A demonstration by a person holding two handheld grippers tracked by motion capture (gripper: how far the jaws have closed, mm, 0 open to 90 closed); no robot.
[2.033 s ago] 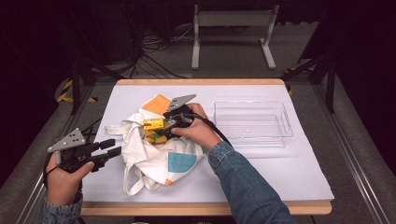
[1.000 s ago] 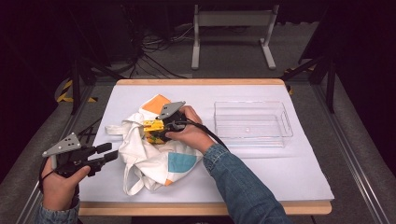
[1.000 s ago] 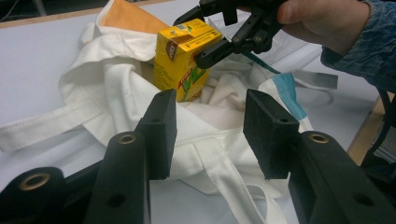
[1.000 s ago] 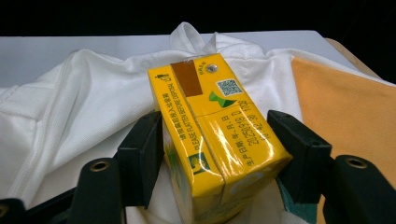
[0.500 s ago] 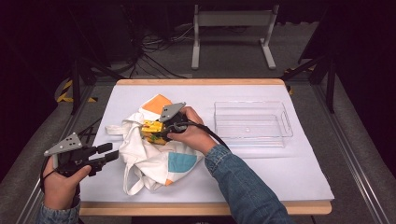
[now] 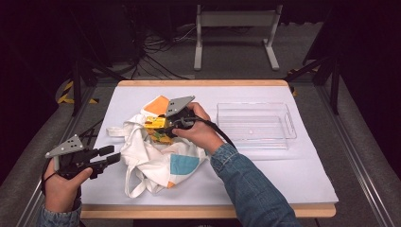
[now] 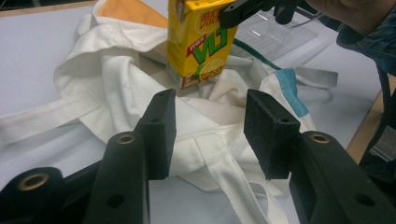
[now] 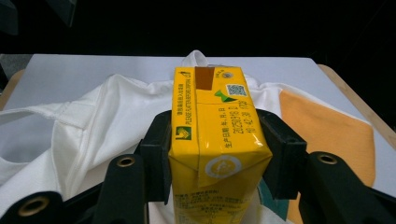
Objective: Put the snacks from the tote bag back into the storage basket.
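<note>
A yellow drink carton [image 6: 155,124] stands upright just above the mouth of a white tote bag [image 6: 156,163] with orange and blue patches. My right gripper [image 6: 160,126] is shut on it; its jaws have just been closing, and in the right gripper view both pads press the carton [image 8: 217,140] at its sides. My left gripper [image 6: 109,155] hovers at the bag's left edge. It is open in the left gripper view [image 7: 210,126], with nothing between the jaws; the bag's straps [image 7: 219,158] lie beyond them, and the carton [image 7: 198,42] is farther off.
A clear plastic tray [image 6: 253,105] sits to the right of the bag on the white sheet [image 6: 293,175] that covers the table. The wooden table edge runs along the front and back. Cables and a metal stand lie on the floor behind.
The right hand has closed on the carton and raised it a little out of the bag. The left hand has stayed where it was.
</note>
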